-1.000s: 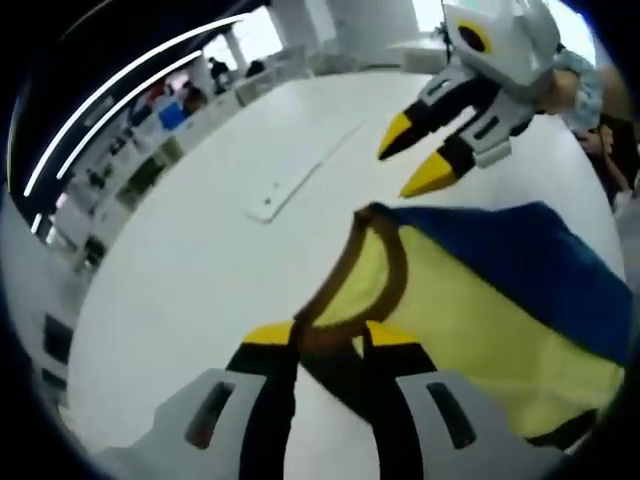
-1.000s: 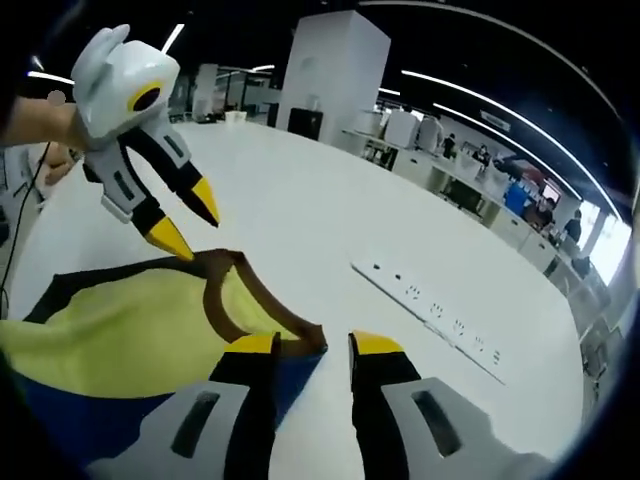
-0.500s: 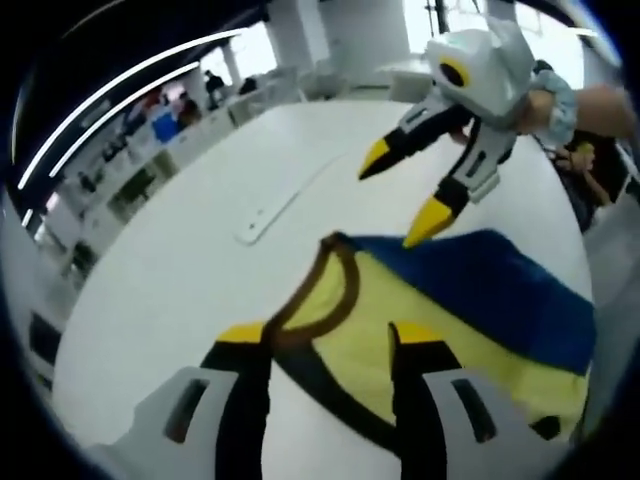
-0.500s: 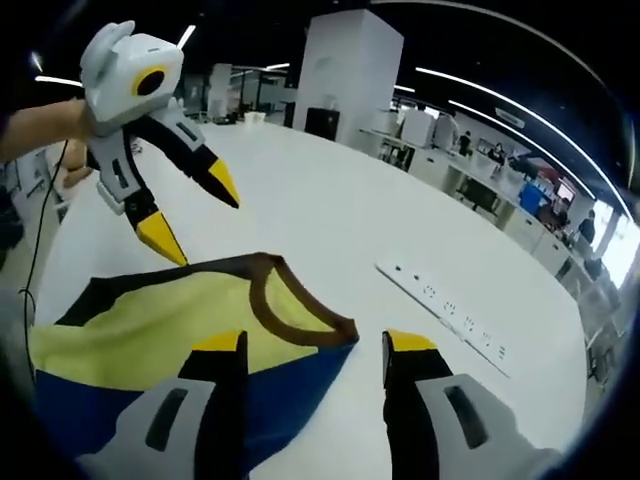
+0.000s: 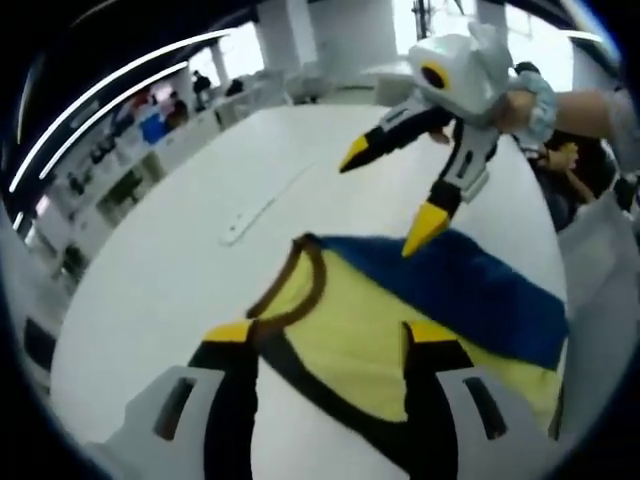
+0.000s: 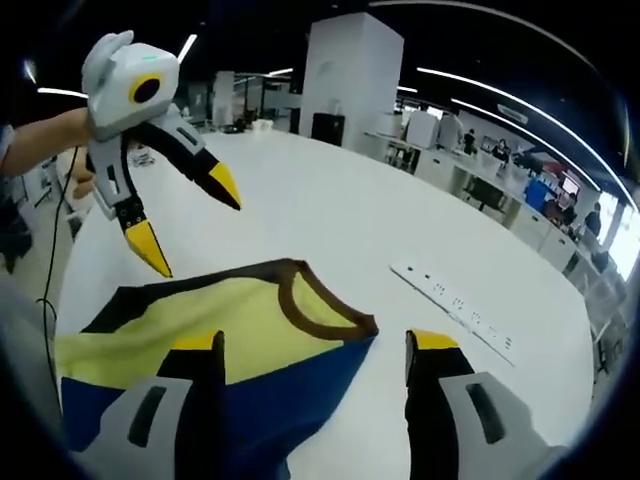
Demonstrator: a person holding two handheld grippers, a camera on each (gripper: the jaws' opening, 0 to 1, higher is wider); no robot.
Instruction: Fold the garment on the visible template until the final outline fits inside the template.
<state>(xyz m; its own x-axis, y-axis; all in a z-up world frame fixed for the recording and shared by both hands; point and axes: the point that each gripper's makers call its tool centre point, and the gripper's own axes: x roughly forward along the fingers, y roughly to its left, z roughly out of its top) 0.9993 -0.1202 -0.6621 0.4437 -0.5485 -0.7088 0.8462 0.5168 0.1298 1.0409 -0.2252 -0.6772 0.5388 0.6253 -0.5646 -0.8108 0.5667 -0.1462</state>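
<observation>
my left gripper (image 5: 330, 338): jaws wide, empty | my right gripper (image 6: 313, 345): same | yellow-and-blue garment (image 5: 400, 310) lies flat just ahead, brown neckline (image 6: 325, 305) between my jaws, long axis toward frame right | left nearer the collar

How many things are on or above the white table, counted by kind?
Garment, yellow and blue with brown trim: 1
White power strip: 1
Tools, both open, above the table: 2 (left tool, right tool)
Total: 4

The garment (image 5: 430, 310) runs off the right gripper view's lower edge.
</observation>
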